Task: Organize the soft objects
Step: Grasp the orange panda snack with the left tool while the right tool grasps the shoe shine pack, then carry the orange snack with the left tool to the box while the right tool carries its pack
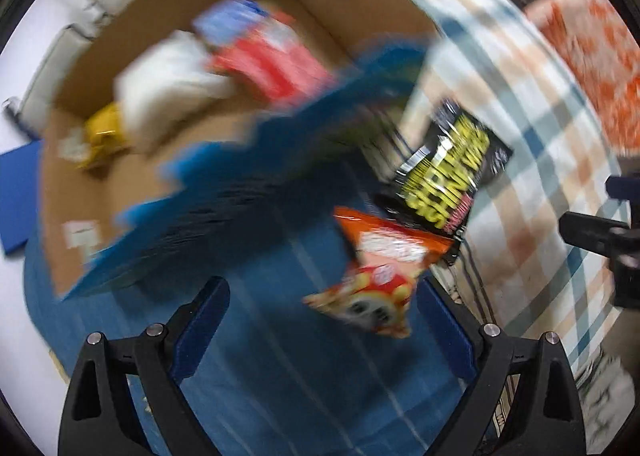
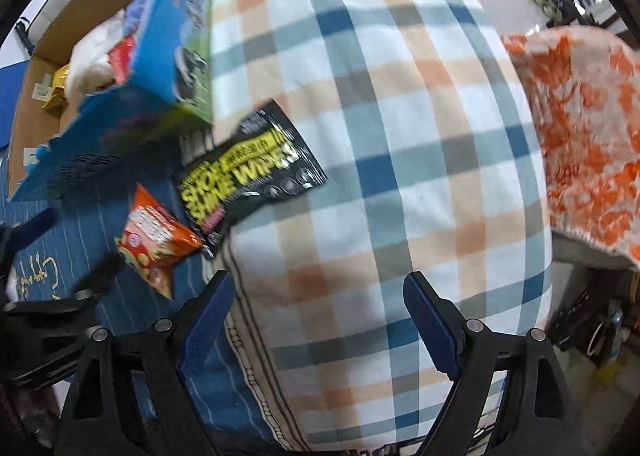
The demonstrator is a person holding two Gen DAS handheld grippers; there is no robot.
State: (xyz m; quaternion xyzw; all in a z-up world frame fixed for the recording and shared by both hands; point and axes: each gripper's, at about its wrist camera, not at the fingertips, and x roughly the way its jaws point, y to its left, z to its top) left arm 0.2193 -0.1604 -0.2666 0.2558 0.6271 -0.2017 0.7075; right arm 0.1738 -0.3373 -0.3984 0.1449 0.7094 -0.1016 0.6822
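Nearest, the left gripper [image 1: 320, 320] points down over a blue striped cloth [image 1: 280, 376], jaws spread wide with nothing between the pads; its view is heavily motion-blurred, so print and fine edges are hard to read. Just ahead of its right finger lies an orange snack packet [image 1: 380, 276], the packet's lower corner reaching between the fingertips without touching either. Touching the packet's far edge is a black shoe-wipes pouch [image 1: 448, 172], which straddles the border of the blue cloth and a plaid blanket [image 1: 540, 176]. The right gripper [image 2: 320, 316] is likewise spread apart and empty, poised over the plaid blanket, which fills most of that view and offers open room ahead and to the right; the packet and pouch lie to its left. Farther off, an open cardboard box [image 1: 100, 184] with blue printed outer walls holds a white soft item [image 1: 168, 84], a red-and-blue pack [image 1: 260, 52] and a yellow bag [image 1: 104, 132], all smeared. An orange patterned cloth [image 2: 588, 136] sits at the far right, cut off by the frame.
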